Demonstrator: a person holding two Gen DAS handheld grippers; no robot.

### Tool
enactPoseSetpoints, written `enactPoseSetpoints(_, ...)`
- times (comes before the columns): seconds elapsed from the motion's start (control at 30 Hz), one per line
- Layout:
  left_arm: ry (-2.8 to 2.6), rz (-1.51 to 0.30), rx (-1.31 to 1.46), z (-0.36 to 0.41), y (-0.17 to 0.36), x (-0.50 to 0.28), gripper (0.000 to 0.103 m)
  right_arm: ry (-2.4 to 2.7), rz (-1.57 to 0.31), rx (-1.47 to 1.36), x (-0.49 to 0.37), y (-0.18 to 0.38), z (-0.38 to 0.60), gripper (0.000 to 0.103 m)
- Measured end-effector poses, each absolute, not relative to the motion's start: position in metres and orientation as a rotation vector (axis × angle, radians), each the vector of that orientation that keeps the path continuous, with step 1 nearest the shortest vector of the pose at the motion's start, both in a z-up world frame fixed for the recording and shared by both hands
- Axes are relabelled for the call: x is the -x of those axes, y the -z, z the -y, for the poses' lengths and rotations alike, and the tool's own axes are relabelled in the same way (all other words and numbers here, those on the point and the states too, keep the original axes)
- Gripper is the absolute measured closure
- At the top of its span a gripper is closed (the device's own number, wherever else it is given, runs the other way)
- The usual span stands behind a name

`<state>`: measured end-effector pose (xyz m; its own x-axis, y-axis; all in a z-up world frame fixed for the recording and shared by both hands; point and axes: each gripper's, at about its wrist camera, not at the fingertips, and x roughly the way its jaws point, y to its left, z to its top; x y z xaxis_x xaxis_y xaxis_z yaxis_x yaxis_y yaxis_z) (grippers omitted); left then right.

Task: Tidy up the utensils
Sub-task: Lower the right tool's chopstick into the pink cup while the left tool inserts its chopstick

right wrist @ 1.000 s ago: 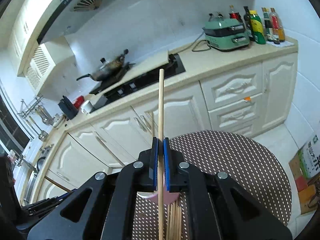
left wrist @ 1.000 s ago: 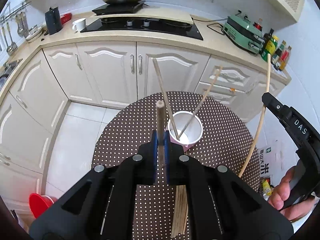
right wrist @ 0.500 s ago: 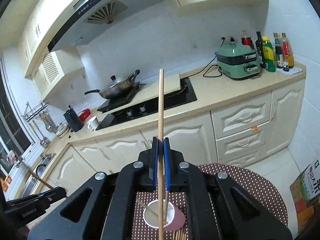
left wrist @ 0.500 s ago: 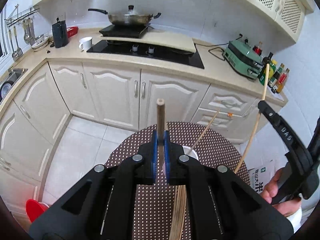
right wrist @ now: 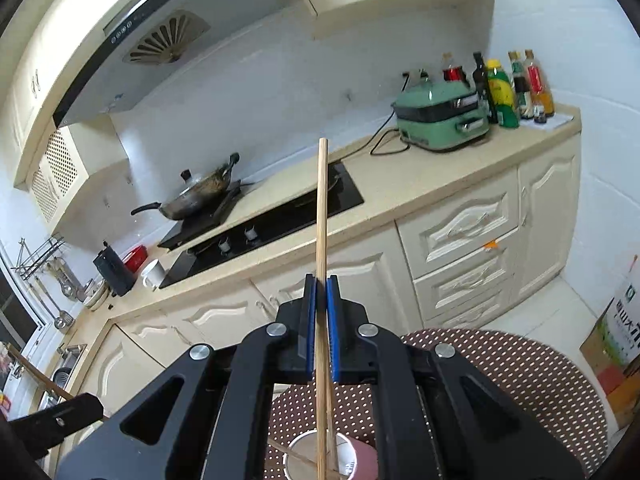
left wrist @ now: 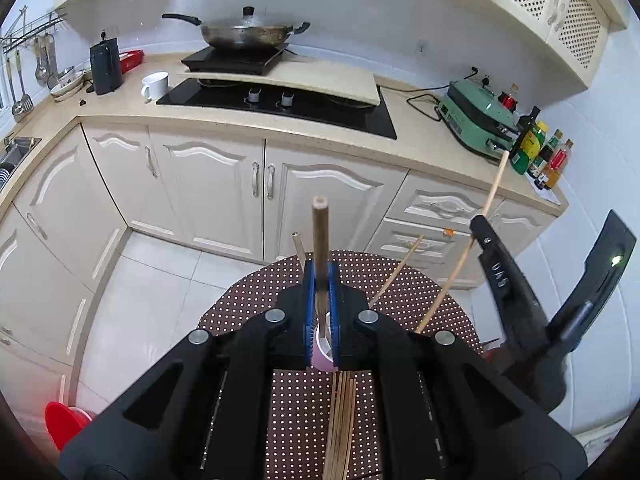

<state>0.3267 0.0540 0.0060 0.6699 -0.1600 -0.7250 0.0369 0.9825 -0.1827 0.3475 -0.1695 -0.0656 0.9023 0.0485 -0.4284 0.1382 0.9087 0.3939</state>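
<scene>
Both claws loaded, cup just below the right one

My left claw (left wrist: pixel 321 308) is clamped tight on a dark chopstick (left wrist: pixel 320 240) that stands almost upright, and my right claw (right wrist: pixel 321 328) is pinched on a pale chopstick (right wrist: pixel 322 240), its long axis near vertical too. The pink-and-white cup (right wrist: pixel 320 458), already holding a few sticks, sits on the dotted bench (right wrist: pixel 520 376) directly beneath the right claw's tips, with the pale stick's lower end reaching its mouth. I judge the right hand nearer; a straight drop along the stick should seat it. Loose chopsticks (left wrist: pixel 340 420) lie behind the left claw.
</scene>
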Motion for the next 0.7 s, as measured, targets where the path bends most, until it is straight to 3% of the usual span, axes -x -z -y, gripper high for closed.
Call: enactPoseSetpoints(0.7, 0.102, -1.072, 0.178, -0.043, 0.084, -0.379, 0.096, 0.059, -0.581, -0.386, -0.373, 0.154, 0.153, 0.098)
